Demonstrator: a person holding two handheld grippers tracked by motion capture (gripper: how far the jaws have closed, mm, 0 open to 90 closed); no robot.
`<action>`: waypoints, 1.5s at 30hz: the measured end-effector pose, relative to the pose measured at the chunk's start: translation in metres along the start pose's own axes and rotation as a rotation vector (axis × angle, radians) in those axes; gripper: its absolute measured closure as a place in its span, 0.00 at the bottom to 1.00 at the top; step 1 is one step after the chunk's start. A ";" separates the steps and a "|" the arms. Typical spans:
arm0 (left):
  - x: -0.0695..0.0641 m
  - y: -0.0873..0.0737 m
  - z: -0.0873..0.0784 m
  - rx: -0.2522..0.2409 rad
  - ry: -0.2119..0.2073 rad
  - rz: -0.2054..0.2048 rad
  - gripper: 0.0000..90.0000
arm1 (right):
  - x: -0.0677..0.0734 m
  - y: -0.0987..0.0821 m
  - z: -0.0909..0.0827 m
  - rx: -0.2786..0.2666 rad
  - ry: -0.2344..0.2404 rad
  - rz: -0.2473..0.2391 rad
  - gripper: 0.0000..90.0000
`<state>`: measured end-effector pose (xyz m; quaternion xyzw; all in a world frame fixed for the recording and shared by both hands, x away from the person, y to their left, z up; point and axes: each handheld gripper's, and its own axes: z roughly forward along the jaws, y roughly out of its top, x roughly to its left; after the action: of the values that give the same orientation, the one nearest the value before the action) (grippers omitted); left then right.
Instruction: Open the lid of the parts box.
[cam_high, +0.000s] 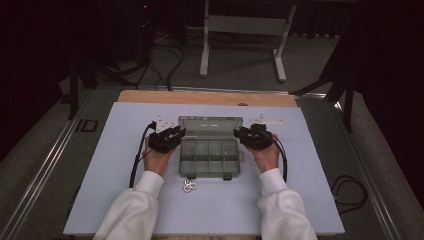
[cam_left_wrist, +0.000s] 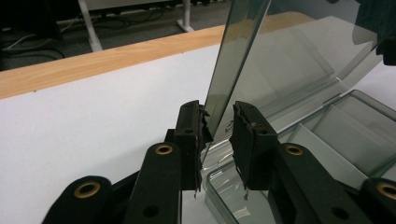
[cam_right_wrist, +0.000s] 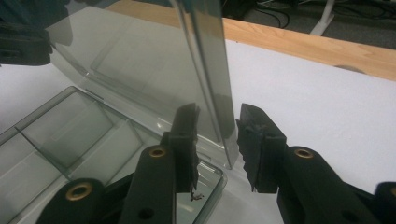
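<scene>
Your compartment box (cam_high: 209, 156), a clear smoky plastic organizer, sits at the middle of the white desk (cam_high: 100, 165), with its lid (cam_high: 210, 126) raised on the side of the box away from you. Your left tongs (cam_high: 175, 134) are at the box's left far corner and your right tongs (cam_high: 243, 134) at its right far corner, each straddling a side edge of the lid.

In the left gripper view, the lid's edge (cam_left_wrist: 233, 60) stands between the 2 jaws; the left jaw touches it while the right jaw stands just off it, so the tongs (cam_left_wrist: 219, 123) are apart around the edge, not clamped.

In the right gripper view, the lid's edge (cam_right_wrist: 210, 70) also runs between the jaws with a gap on both sides; these tongs (cam_right_wrist: 217, 126) are likewise apart.

The box's compartments (cam_high: 210, 150) look empty. A small cluster of metal rings (cam_high: 189, 186) lies on the desk just beside the box's near edge, toward you.
</scene>
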<state>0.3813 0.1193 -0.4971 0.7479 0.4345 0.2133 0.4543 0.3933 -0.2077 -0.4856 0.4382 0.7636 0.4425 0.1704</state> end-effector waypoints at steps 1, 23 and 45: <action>0.000 0.000 0.001 0.001 0.001 -0.004 0.82 | 0.000 0.000 0.001 0.002 0.001 0.000 0.76; 0.004 -0.004 0.016 0.014 0.022 -0.038 0.84 | -0.005 -0.007 0.017 0.052 -0.037 0.013 0.83; 0.009 -0.007 0.029 0.046 0.010 -0.062 0.83 | -0.008 -0.014 0.030 0.094 -0.052 0.017 0.84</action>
<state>0.4033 0.1145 -0.5185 0.7432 0.4646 0.1929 0.4410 0.4098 -0.2012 -0.5146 0.4634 0.7751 0.3963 0.1656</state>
